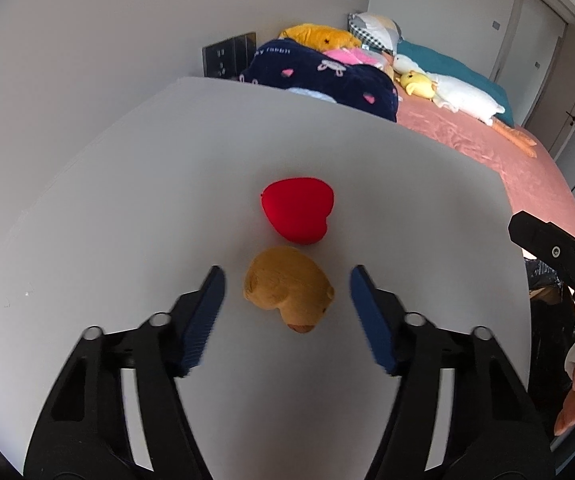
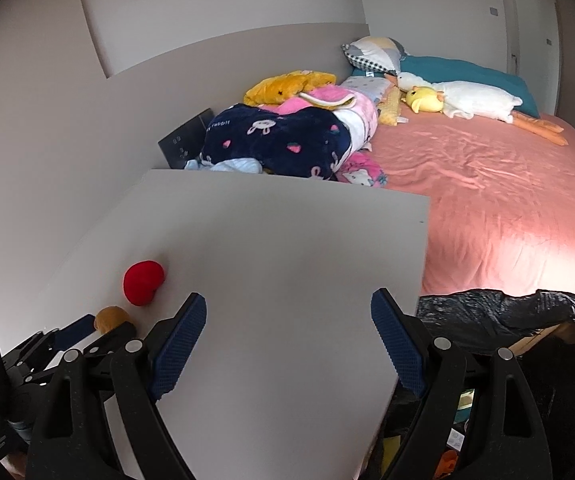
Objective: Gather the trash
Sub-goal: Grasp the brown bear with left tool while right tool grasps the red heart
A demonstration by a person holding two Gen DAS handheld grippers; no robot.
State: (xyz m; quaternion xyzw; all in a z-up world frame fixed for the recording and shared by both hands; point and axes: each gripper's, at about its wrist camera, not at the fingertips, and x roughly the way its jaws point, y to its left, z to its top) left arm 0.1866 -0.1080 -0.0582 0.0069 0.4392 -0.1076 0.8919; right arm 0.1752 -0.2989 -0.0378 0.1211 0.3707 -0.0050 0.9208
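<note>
A brown plush toy (image 1: pixel 289 290) lies on the white tabletop (image 1: pixel 127 200), with a red plush heart (image 1: pixel 297 210) just beyond it. My left gripper (image 1: pixel 285 276) is open, its blue pads on either side of the brown toy without touching it. The right wrist view shows the heart (image 2: pixel 143 282), the brown toy (image 2: pixel 109 317) and the left gripper's fingers (image 2: pixel 75 330) at far left. My right gripper (image 2: pixel 289 304) is open and empty above the table's right part. A bin lined with a black bag (image 2: pixel 499 312) stands beside the table's right edge.
A bed with a pink sheet (image 2: pixel 487 208) lies beyond the table, with a navy blanket (image 2: pixel 279 140), pillows and a white goose plush (image 2: pixel 471 100). A wall runs along the left. The right gripper's body (image 1: pixel 559 256) shows at the left wrist view's right edge.
</note>
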